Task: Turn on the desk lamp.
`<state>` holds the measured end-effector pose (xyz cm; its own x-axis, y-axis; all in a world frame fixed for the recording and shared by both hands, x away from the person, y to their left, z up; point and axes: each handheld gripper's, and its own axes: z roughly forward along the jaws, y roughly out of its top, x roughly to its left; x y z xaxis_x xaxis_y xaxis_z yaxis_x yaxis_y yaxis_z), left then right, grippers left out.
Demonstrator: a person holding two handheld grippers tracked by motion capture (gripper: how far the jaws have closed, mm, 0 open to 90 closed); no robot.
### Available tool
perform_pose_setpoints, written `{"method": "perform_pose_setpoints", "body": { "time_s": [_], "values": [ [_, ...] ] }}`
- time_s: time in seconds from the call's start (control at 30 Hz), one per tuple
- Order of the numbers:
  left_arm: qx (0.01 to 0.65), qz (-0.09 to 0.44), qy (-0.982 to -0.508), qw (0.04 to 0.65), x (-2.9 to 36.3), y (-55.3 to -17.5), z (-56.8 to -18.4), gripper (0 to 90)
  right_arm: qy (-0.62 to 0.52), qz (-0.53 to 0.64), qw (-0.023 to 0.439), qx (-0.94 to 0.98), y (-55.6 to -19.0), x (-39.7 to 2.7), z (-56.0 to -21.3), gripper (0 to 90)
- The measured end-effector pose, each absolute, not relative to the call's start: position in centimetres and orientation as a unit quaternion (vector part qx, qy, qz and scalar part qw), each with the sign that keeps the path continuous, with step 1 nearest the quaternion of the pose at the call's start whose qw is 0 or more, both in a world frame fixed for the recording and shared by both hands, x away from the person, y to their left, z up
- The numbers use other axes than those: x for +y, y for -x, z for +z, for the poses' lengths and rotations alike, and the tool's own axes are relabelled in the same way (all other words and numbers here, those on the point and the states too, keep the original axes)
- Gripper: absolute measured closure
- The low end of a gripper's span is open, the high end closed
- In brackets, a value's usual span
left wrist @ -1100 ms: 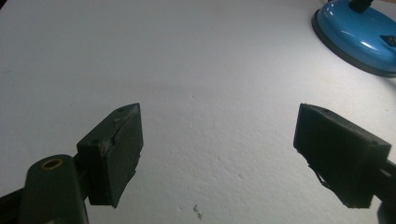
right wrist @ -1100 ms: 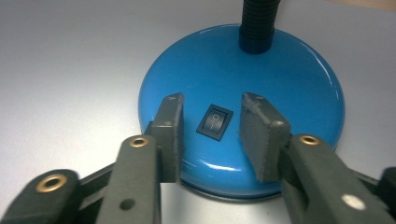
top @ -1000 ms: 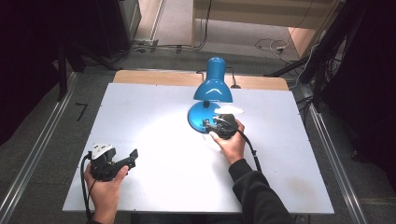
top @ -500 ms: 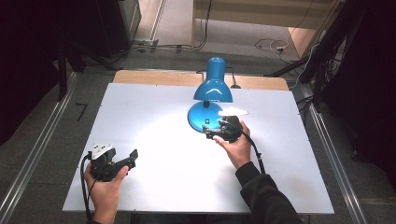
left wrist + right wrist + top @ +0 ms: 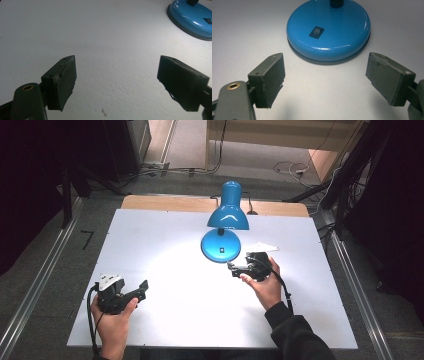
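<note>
The blue lamp point(image 5: 227, 222) stands lit at the far middle of the white bench point(image 5: 165, 245), its round base point(image 5: 329, 30) showing a black rocker switch point(image 5: 316, 32). The right tool point(image 5: 239, 268) sits just beside that base, jaws wide apart, having just been opening, gripping nothing. The left tool point(image 5: 140, 290) rests well away from the lamp, jaws spread and empty.

The lamp base point(image 5: 329, 32) just ahead of the right gripper point(image 5: 325, 80) fingers is glossy blue, smooth as enamelled metal or plastic, with a black plastic switch point(image 5: 316, 32). The fingers point(image 5: 270, 78) themselves look like matt, rough-edged dark rubber. Beneath them the table point(image 5: 105, 37) is matt white and finely grained.
</note>
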<state>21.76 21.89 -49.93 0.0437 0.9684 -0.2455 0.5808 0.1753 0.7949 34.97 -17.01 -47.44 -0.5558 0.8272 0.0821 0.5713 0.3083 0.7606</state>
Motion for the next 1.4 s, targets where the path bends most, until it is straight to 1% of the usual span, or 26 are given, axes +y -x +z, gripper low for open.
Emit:
{"method": "perform_pose_setpoints", "body": {
  "time_s": [0.53,1.4],
  "values": [
    [0.65,0.235,-0.597,0.408,21.9,-21.8,-50.0,16.4,-0.455,0.388,0.168,0.784,-33.8,-19.9,-46.8,14.4],
    [0.651,0.236,-0.596,0.407,21.8,-21.8,-50.0,16.4,-0.466,0.385,0.19,0.774,-31.5,-25.2,-46.2,14.4]
  ]
}}
